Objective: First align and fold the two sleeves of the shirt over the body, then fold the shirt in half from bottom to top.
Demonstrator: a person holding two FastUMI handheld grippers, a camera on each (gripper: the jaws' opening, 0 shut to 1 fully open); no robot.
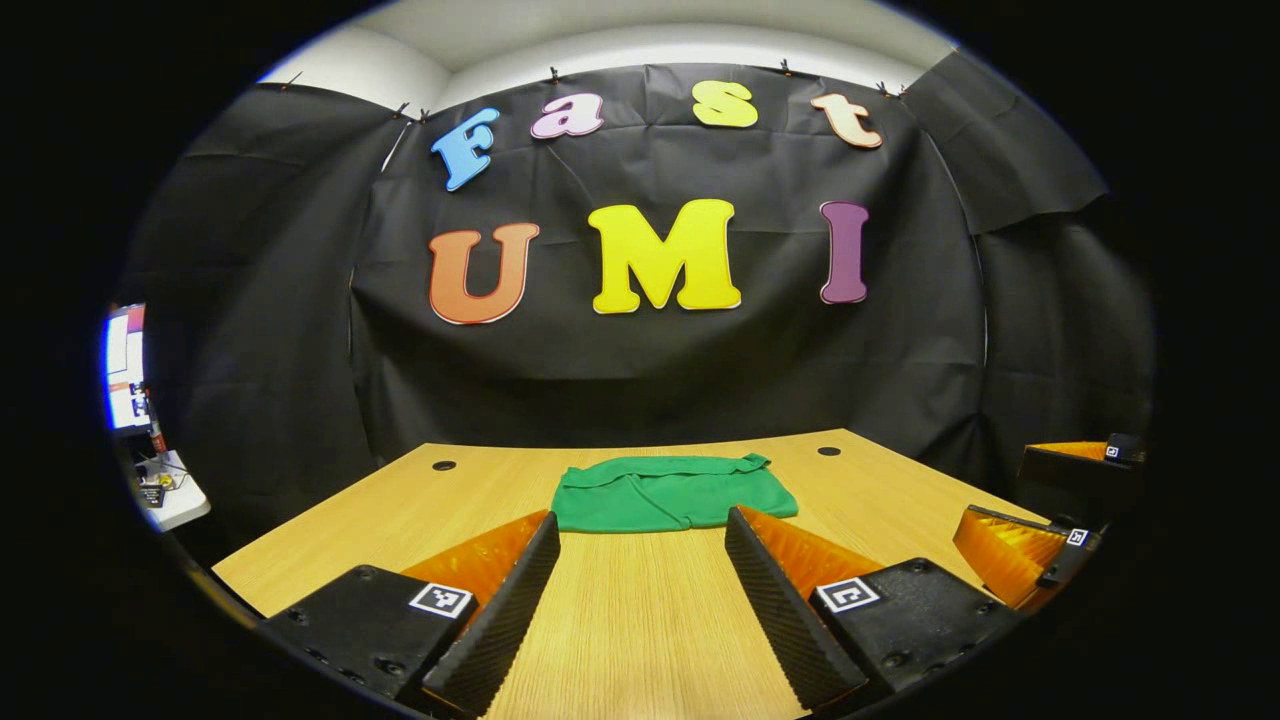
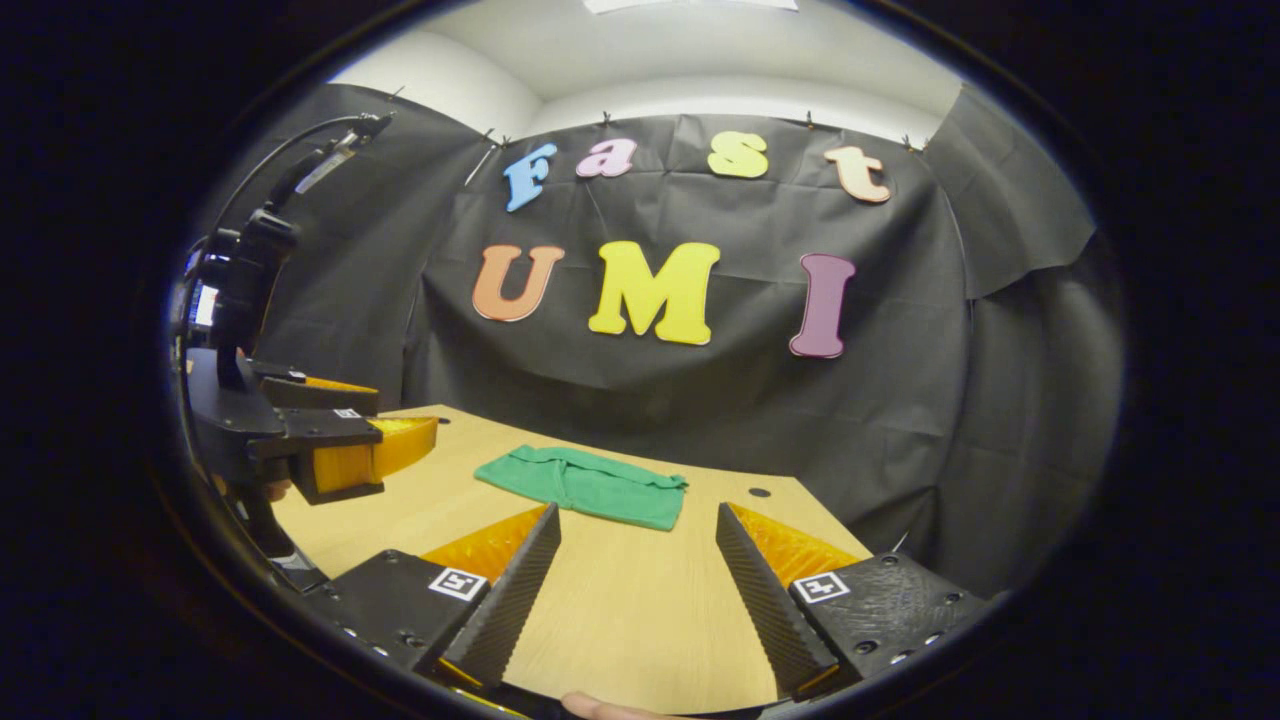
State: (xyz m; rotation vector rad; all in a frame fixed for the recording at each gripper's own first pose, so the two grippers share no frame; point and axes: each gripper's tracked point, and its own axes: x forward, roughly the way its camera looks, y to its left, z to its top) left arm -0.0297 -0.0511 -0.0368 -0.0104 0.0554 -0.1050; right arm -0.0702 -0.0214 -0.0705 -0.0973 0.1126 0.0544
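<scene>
A green shirt (image 1: 670,492) lies folded into a compact, roughly rectangular bundle on the wooden table (image 1: 640,620), near its far edge. My left gripper (image 1: 642,520) hovers open just short of the shirt's near edge, nothing between its fingers. In the right gripper view the shirt (image 2: 585,485) lies ahead and slightly left, and my right gripper (image 2: 636,512) is open and empty, a little short of it. The right gripper (image 1: 995,490) also appears at the right edge of the left gripper view. The left gripper (image 2: 405,412) appears at the left of the right gripper view, above the table.
Two round cable holes (image 1: 444,465) (image 1: 829,451) sit near the table's far corners. A lit screen (image 1: 125,370) and a small white stand are off the table's left side. A fingertip (image 2: 600,708) shows at the bottom edge.
</scene>
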